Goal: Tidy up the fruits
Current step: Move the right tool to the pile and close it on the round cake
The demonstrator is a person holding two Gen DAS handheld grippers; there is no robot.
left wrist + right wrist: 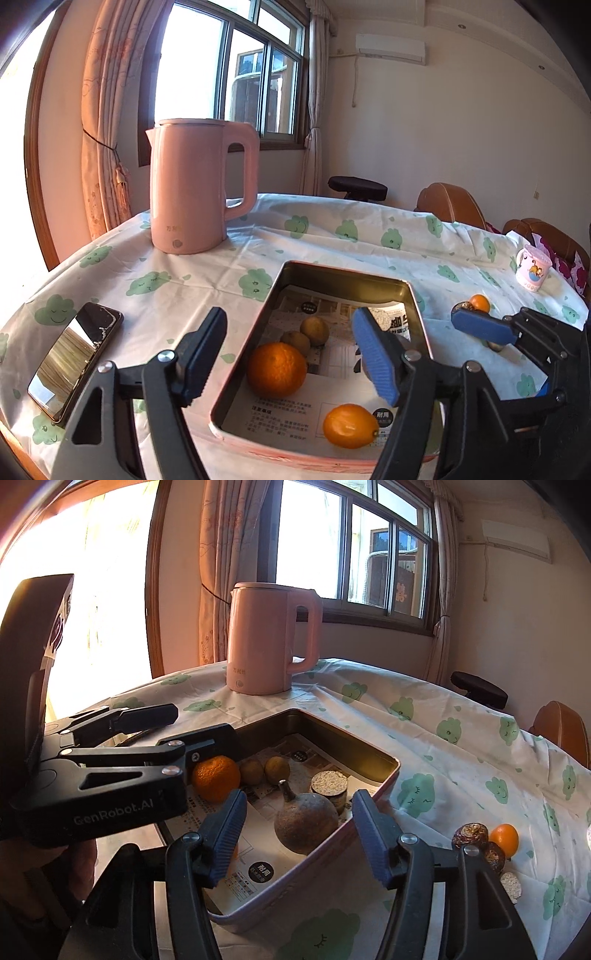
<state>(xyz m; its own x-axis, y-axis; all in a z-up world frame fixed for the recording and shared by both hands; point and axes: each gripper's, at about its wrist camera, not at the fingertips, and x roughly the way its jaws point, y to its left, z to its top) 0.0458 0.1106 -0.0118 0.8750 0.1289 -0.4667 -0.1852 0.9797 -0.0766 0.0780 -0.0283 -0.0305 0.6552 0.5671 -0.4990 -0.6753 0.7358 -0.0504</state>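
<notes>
Left wrist view: the left gripper (288, 363) hovers with fingers spread and empty over the tray (413, 295), a large orange (276, 369) lying between them.

Right wrist view: the right gripper (297, 840) is likewise released, a brown round fruit (306, 827) in the tray (384, 782) between its fingers, more fruit (504, 836) on the desk (461, 757) just right.

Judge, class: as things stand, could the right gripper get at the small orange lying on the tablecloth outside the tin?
Probably yes. The right gripper is open and empty, and the small orange lies just to its right, uncovered from above; only the brown fruits crowd its near side.

a home dining room: curtained window (236, 74), clothed table (332, 236), pink kettle (195, 188)
</notes>
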